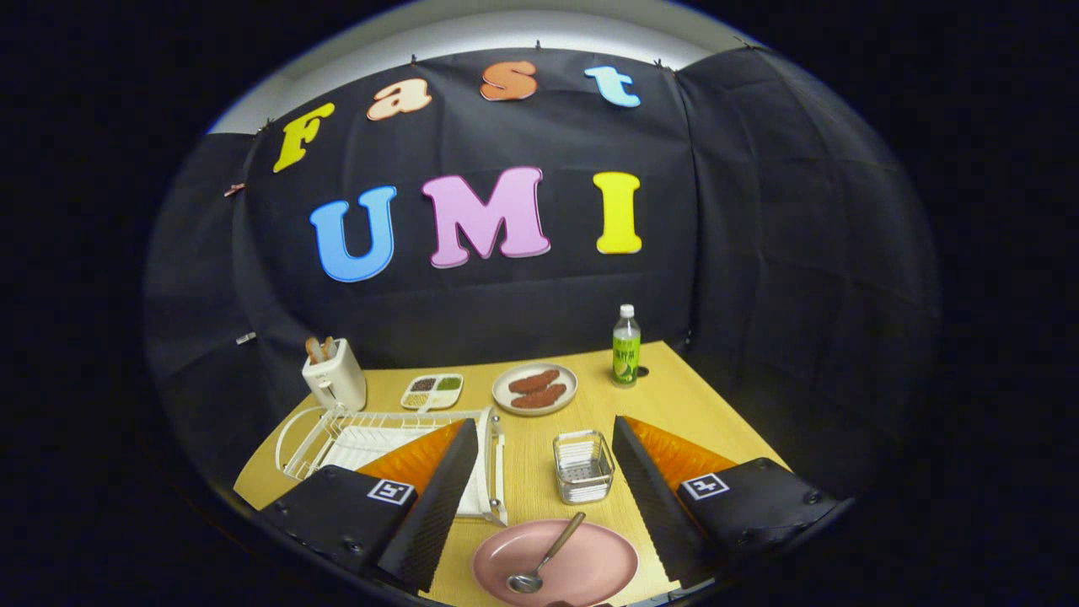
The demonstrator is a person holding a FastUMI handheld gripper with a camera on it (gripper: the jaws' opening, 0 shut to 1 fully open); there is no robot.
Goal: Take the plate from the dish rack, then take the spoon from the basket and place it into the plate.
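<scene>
Spoon (544, 556) sits in the pink plate (590, 573) on the wooden surface (674, 396), right between the tool's (539, 438) fingers, which are spread wide and gripping nothing. Wire basket (582, 465) is just beyond the plate, white dish rack (337, 434) to its left, behind the left finger

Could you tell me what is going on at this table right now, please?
A person is working with a hand-held gripper, whose fingers stand open and hold nothing. Between them, the spoon already lies in the pink plate on the wooden table. Just beyond are the wire basket and the white dish rack, so the task looks finished.
</scene>
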